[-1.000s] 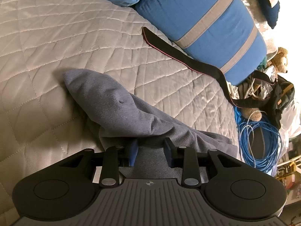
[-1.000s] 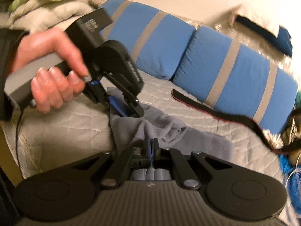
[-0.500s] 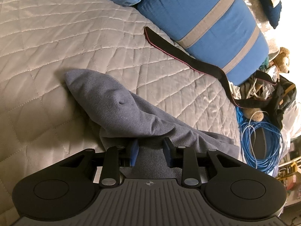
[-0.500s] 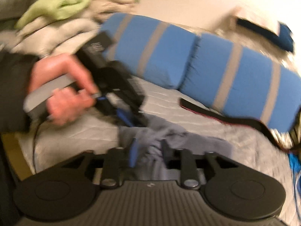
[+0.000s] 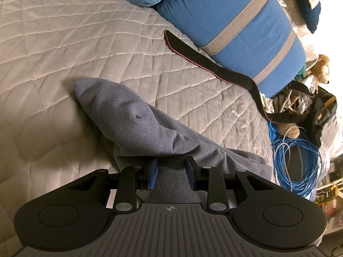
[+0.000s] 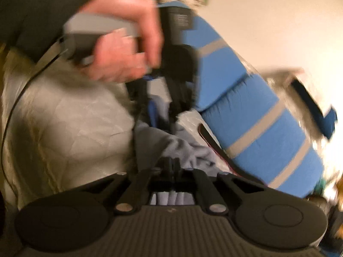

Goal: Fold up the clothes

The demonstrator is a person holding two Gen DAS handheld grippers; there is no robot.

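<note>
A grey-blue fleece garment [image 5: 137, 117] lies rumpled on the quilted bed [image 5: 64, 49], just ahead of the left tongs [image 5: 171, 169] and running under them. Its fabric looks soft and matte, with one rounded, folded end lying ahead and to the left of those tongs, a small dimple near its middle, and long creases trailing off to their right. The left tongs stand wide apart, their blue pads [image 5: 152, 172] over the cloth with nothing pinched between them. In the blurred right wrist view, the right tongs [image 6: 173, 168] are drawn nearly together on a bunched ridge of the same garment [image 6: 184, 147], with pleats of cloth showing behind the fingers. Ahead of the right tongs a hand [image 6: 126, 49] grips the grey handle of the left gripper above the cloth. Blue striped cushions [image 5: 231, 27] lie beyond the garment, a dark strap [image 5: 205, 62] beside them.
</note>
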